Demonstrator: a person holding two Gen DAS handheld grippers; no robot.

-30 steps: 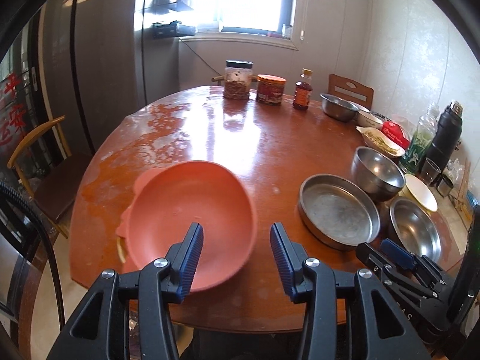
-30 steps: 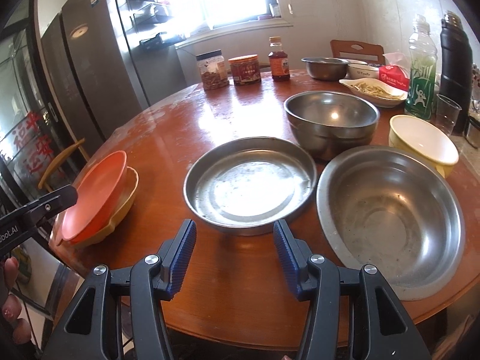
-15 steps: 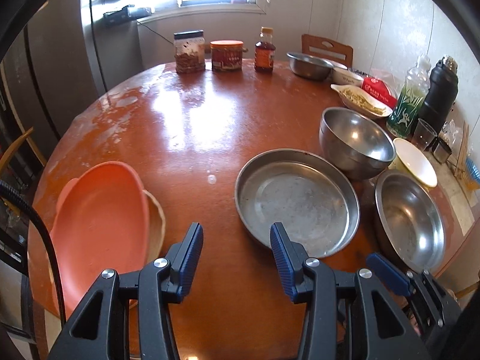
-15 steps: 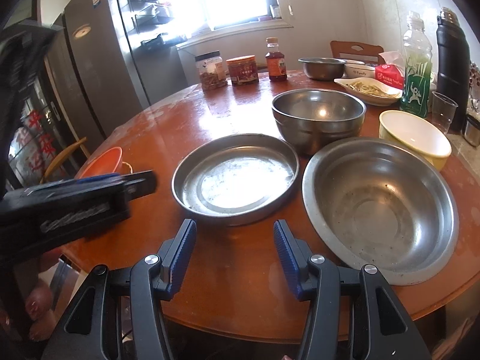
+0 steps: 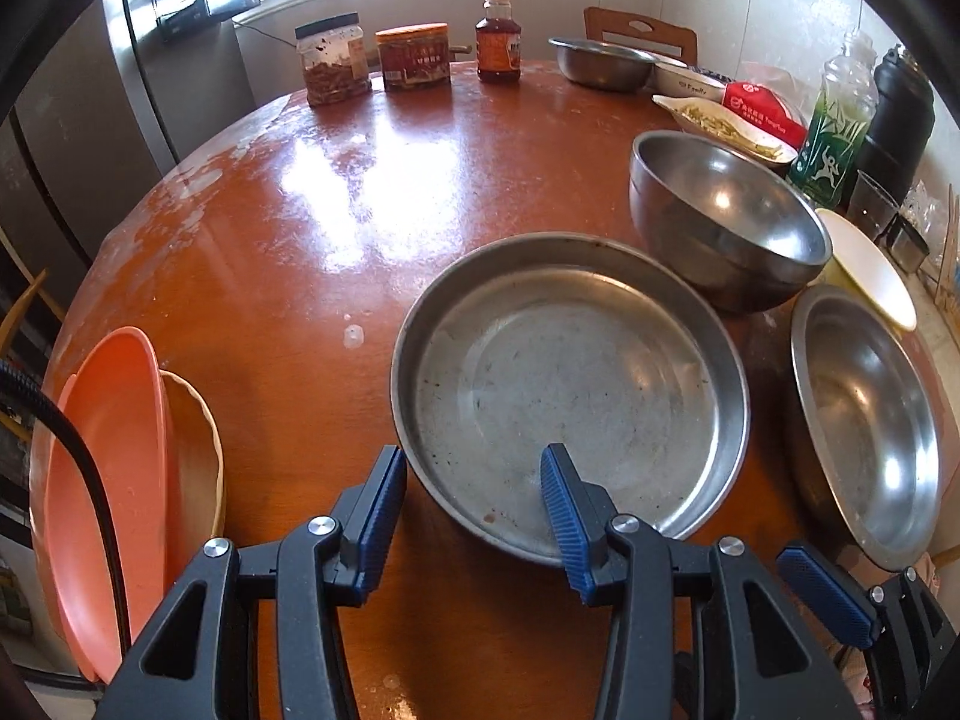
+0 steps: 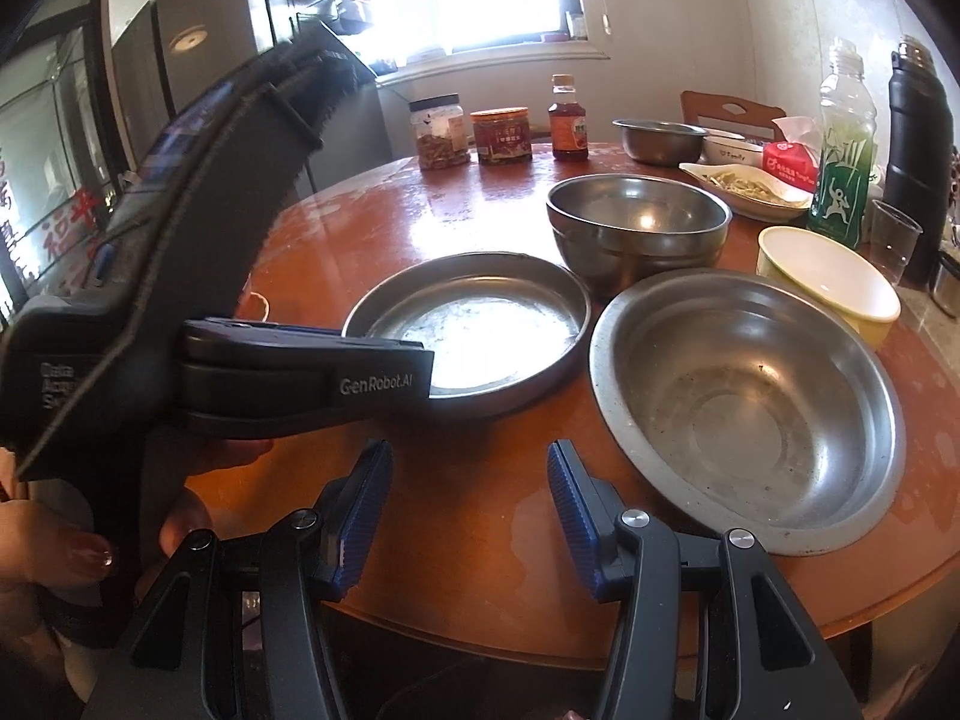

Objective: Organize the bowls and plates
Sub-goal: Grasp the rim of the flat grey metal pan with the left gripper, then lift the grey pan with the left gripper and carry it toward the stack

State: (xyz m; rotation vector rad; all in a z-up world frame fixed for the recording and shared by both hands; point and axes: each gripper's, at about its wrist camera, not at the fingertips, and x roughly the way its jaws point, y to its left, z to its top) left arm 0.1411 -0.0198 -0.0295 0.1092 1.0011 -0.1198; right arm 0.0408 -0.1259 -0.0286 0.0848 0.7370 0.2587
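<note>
A flat steel pan (image 5: 570,384) sits mid-table; it also shows in the right wrist view (image 6: 474,324). My left gripper (image 5: 474,480) is open at the pan's near rim, one finger outside it, one over the inside. A deep steel bowl (image 5: 726,222) stands behind the pan. A wide steel bowl (image 6: 744,408) lies to the right, with a cream bowl (image 6: 828,282) beyond it. An orange plate (image 5: 102,480) lies on a tan bowl (image 5: 192,456) at the table's left edge. My right gripper (image 6: 468,474) is open and empty above the table's front edge, left of the wide steel bowl.
Jars (image 5: 333,57) and a sauce bottle (image 5: 498,36) stand at the far edge, with a small steel bowl (image 5: 600,63). A food dish (image 5: 726,123), green bottle (image 5: 837,120), black flask (image 5: 900,126) and glass (image 5: 870,204) crowd the right side. The left gripper's body (image 6: 180,312) blocks the right view's left half.
My left gripper has swung right from the orange plate to the flat steel pan's near rim. It now fills the left of the right wrist view. The right gripper drifted slightly.
</note>
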